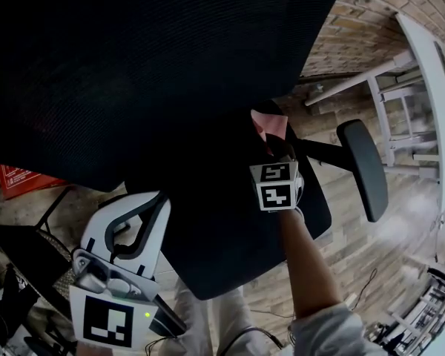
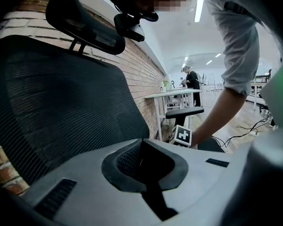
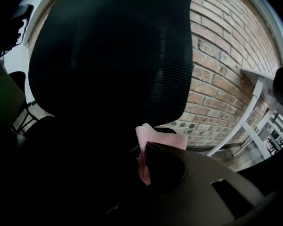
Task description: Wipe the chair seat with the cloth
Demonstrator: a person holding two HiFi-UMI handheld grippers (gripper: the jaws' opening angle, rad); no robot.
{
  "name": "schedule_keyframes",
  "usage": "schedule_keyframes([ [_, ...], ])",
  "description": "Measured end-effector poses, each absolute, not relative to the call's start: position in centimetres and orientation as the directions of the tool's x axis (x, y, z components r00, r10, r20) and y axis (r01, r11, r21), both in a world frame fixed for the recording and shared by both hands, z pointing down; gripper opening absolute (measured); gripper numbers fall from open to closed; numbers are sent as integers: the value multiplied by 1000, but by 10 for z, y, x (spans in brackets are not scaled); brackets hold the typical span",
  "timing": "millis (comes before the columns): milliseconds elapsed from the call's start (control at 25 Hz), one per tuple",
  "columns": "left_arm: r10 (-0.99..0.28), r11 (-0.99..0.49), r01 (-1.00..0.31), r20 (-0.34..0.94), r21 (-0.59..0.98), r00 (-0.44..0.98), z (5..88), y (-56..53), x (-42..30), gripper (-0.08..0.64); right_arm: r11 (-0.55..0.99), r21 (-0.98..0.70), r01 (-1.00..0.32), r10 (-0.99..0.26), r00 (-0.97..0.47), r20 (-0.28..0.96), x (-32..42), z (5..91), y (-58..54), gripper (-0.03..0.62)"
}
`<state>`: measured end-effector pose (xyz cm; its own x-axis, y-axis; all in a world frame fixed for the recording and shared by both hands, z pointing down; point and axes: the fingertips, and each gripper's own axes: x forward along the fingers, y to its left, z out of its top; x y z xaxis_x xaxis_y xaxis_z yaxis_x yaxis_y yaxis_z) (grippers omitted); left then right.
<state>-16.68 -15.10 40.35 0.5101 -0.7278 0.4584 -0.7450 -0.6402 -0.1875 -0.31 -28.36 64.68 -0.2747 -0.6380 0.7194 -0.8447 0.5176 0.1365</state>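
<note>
Right gripper (image 1: pixel 276 150) clamping pink cloth (image 1: pixel 269 124) over rear of chair seat (image 1: pixel 222 228), by backrest (image 1: pixel 133 65); seat extending toward person. Left gripper (image 1: pixel 137 210) sitting closed, empty, off seat's left edge.

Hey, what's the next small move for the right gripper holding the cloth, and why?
Probably draw the right gripper back toward the seat's front edge with the pink cloth pressed down. Its jaws pinch the cloth at the rear of the chair seat, beside the backrest, so most of the seat lies nearer the person.
</note>
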Motion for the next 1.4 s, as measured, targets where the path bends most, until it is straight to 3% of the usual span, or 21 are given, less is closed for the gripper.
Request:
schedule_keyframes([
  [440,-736,-619,-761,483,-196,474,421,-149,-186,18,631,1,-776,-546,-443,712,-82,656,-217,55],
  [960,-742,-601,-778,492,-185,456,432,-144,-194,18,845,-142,-515,-297,-673,677,-202,650,-96,55],
  [1200,-739,-603,-777,495,-182,458,434,-141,-191,18,904,-183,-386,-174,-724,668,-223,650,-45,55],
  [1400,-736,-608,-772,495,-186,461,435,-141,-189,18,919,-173,-355,-151,-722,675,-218,653,-33,55],
])
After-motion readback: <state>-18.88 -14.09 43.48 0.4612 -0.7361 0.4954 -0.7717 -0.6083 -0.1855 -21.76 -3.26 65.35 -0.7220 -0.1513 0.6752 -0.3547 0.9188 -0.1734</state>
